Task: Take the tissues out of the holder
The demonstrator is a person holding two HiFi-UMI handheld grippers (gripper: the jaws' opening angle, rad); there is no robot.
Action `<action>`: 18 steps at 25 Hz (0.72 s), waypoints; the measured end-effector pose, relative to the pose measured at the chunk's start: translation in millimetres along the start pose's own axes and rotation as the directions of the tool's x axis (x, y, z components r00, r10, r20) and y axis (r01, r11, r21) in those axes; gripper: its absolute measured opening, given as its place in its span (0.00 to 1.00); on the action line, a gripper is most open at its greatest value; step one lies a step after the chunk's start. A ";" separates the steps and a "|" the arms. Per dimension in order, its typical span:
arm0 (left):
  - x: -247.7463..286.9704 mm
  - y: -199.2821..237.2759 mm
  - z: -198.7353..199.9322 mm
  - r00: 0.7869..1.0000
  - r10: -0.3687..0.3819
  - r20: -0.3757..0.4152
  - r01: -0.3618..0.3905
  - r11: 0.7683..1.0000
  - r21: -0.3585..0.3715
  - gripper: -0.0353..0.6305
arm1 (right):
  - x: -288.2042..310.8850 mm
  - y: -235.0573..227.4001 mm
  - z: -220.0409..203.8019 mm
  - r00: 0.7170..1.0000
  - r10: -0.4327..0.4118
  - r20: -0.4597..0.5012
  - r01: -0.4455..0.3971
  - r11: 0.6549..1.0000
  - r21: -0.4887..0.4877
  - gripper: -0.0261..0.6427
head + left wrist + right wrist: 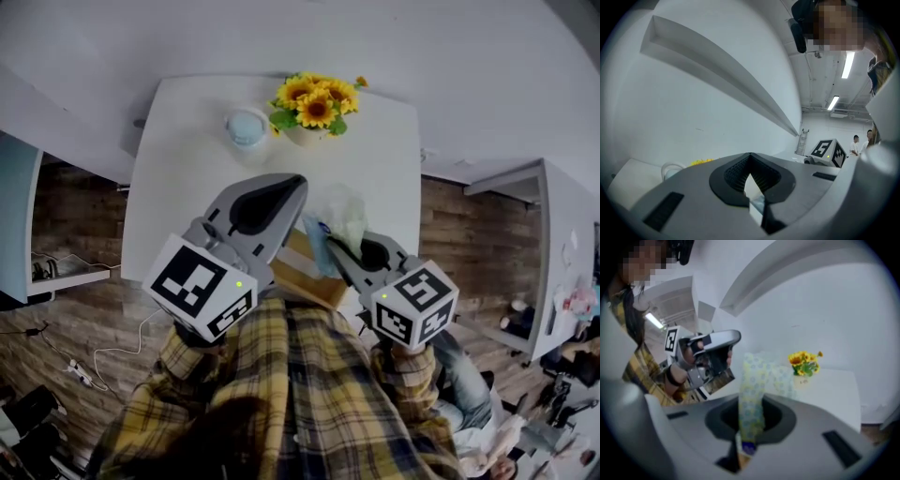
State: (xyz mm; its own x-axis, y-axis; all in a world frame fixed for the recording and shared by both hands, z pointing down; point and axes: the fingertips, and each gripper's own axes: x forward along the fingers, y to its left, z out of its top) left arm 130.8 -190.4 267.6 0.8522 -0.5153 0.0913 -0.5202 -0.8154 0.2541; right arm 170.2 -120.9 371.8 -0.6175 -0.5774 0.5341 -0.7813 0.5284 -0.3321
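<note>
Now the right claw is clamped on the flowery tissue pack, left claw pinching the wooden holder at the tabletop edge.

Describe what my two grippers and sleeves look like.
Both the left gripper and right gripper have grey shells with black ribbed fingers. Each carries a white cube of black square markers with a green light. Sleeves are yellow plaid.
</note>
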 end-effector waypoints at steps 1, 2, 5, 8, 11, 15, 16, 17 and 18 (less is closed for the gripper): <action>1.7 -1.3 0.8 1.000 -0.004 0.000 0.004 1.000 0.003 0.07 | -4.0 -2.5 6.5 0.999 -0.011 0.032 0.011 1.000 0.008 0.12; 2.9 -2.6 1.5 1.000 -0.007 0.001 0.007 1.000 0.005 0.07 | -8.5 -5.1 13.6 0.998 -0.024 0.067 0.023 1.000 0.015 0.12; 4.7 -6.2 3.1 1.000 -0.014 0.000 0.014 1.000 0.012 0.07 | -24.4 -11.4 36.3 0.983 -0.056 0.177 0.050 0.998 0.037 0.12; 7.0 -7.6 3.4 1.000 -0.016 -0.005 0.016 1.000 0.016 0.07 | -40.5 -15.8 60.0 0.959 -0.069 0.276 0.053 0.996 0.065 0.12; 6.2 -7.6 1.7 1.000 -0.017 -0.012 0.017 1.000 0.017 0.07 | -51.7 -16.0 79.5 0.936 -0.075 0.345 0.057 0.996 0.064 0.12; 2.2 -7.9 -1.5 1.000 -0.021 -0.016 0.021 1.000 0.017 0.07 | -57.4 -12.6 93.5 0.921 -0.071 0.384 0.060 0.997 0.042 0.12; 1.1 -8.1 -1.7 1.000 -0.022 -0.016 0.022 1.000 0.017 0.07 | -57.9 -11.2 95.8 0.919 -0.069 0.389 0.059 0.998 0.038 0.12; -0.4 -8.4 -1.9 1.000 -0.024 -0.016 0.024 1.000 0.017 0.07 | -58.1 -9.6 97.3 0.917 -0.068 0.393 0.059 0.998 0.034 0.12; -1.7 -8.8 -2.3 1.000 -0.025 -0.016 0.025 1.000 0.018 0.07 | -58.2 -8.2 98.1 0.916 -0.068 0.396 0.060 0.998 0.031 0.12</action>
State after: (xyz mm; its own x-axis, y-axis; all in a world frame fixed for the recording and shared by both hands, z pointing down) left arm 134.1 -181.7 267.3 0.8655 -0.4907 0.1001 -0.4997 -0.8326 0.2390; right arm 203.7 -152.6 267.2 -0.5486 -0.8108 0.2042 -0.8196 0.4733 -0.3228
